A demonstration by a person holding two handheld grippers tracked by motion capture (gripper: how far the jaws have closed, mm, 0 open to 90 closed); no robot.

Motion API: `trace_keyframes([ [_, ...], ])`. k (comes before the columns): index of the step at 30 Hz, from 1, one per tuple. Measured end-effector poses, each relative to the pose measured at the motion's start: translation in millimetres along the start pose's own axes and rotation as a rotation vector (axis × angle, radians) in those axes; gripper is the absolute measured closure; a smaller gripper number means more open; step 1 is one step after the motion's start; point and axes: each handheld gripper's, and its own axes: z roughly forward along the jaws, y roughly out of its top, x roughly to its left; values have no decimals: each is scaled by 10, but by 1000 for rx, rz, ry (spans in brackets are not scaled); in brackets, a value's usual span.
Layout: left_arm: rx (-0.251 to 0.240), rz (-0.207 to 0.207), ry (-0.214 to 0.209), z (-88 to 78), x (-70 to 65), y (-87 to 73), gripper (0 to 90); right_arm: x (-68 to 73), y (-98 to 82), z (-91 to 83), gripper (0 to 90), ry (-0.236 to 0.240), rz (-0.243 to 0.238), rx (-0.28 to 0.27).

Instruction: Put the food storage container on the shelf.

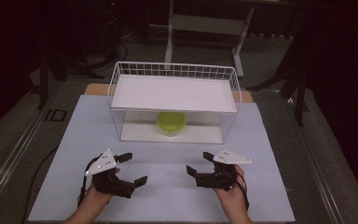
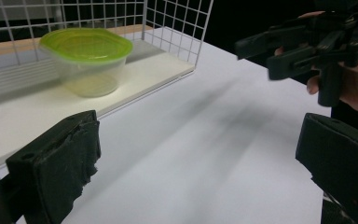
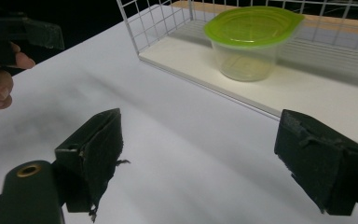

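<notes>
Tub (image 1: 171, 123): clear plastic, round, tapering to its base, closed by a lime-green lid (image 3: 253, 24). Upright. Nothing to be made out inside through the wall.
Tub position: on the lower shelf of the rack (image 1: 173, 101), about mid-width, under the upper shelf.
Rack: white wire cage with two white shelves, open at the front. Upper shelf bare. Lower shelf (image 2: 135, 74) carries the tub alone.
Rack position: at the far half of the board (image 1: 168, 177), its back edge near a strip of wooden table (image 1: 247, 96).
Left gripper (image 1: 128, 169): in front of the rack, to the left, well apart from the tub. Jaws spread wide, nothing between the pads (image 2: 60, 163); bare board shows in the gap.
Right gripper (image 1: 199, 163): in front of the rack, to the right, well apart from the tub. Jaws spread wide, nothing held. Pad (image 3: 98, 144) edge frayed.
Grippers, mutual: apart, tips turned toward each other, each held in a hand (image 1: 235, 196).
Surface: pale matt board, clean in front of the rack.
Room: dim; grey floor, a white frame stand (image 1: 205, 28) behind the rack, dark stands at the sides.
</notes>
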Motion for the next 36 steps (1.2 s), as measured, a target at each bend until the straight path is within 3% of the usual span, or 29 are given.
trace_keyframes([
  [6,24,3,31,-121,65,-96,8,-54,-71,-152,152,-11,-23,6],
  [21,44,-16,61,-323,135,-268,8,-93,-242,-445,151,-13,-33,36],
  [27,33,-6,61,-329,135,-303,8,-141,-311,-480,150,-9,-27,34],
  [32,27,-2,58,-343,149,-319,8,-143,-349,-479,151,-13,-67,33],
  [36,22,-7,52,-346,155,-327,8,-173,-366,-485,151,-15,-62,27],
])
